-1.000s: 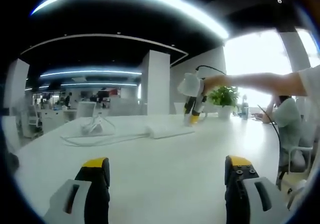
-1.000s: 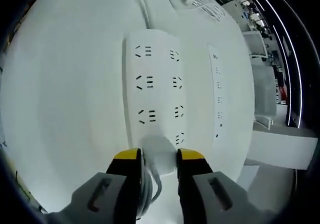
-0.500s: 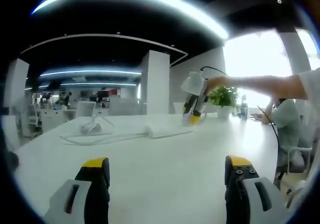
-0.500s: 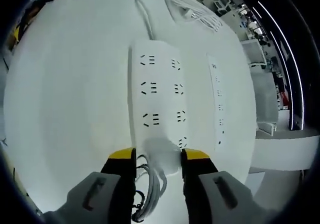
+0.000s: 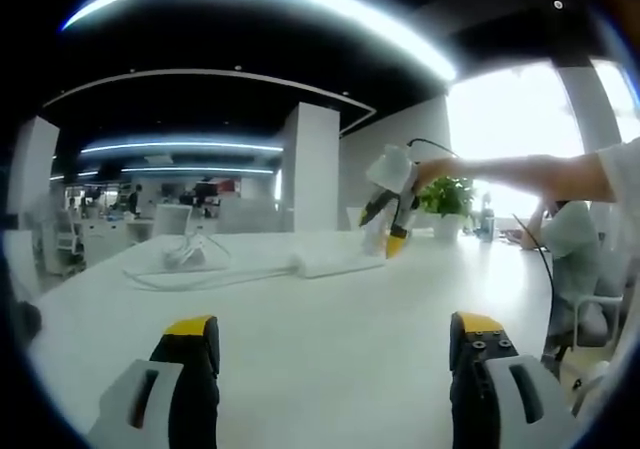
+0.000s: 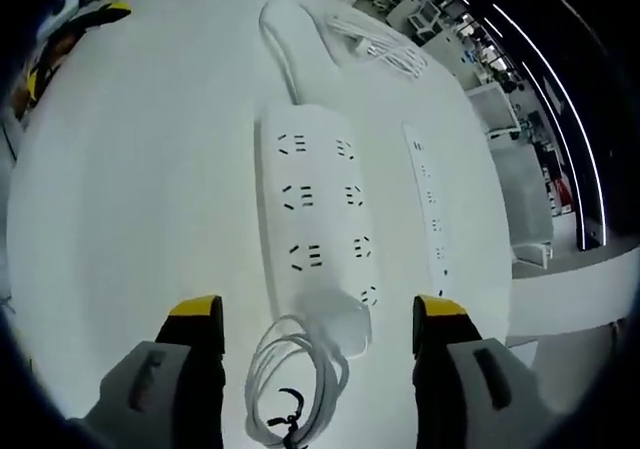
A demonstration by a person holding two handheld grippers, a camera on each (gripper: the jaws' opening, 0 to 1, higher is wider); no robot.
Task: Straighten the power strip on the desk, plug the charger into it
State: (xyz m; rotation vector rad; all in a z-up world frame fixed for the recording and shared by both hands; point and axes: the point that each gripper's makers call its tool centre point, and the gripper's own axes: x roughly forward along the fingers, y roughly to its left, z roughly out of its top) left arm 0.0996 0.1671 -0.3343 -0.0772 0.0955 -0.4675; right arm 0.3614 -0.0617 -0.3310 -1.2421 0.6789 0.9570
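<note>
In the right gripper view a white power strip [image 6: 318, 209] lies flat on the white desk [image 6: 130, 199], running away from me. A white charger [image 6: 337, 314] sits on its near end, with its coiled white cable [image 6: 295, 379] beside it. My right gripper [image 6: 318, 314] hangs above the charger, open, both fingers clear of it. In the left gripper view my left gripper [image 5: 332, 344] stands open low over the desk with nothing between its fingers. The power strip [image 5: 335, 262] lies far ahead, and the right gripper [image 5: 390, 219] hovers over its end, held by a person's arm.
A slim second strip [image 6: 428, 204] lies parallel on the power strip's right. The strip's own cord [image 6: 280, 29] runs away to a bundle of white cable [image 6: 375, 44]. A potted plant [image 5: 447, 197] stands at the far desk edge, with a seated person [image 5: 575, 234] to the right.
My right gripper has opened, let go of the charger and drawn back from it. The charger stays on the strip's end. The left gripper has not moved.
</note>
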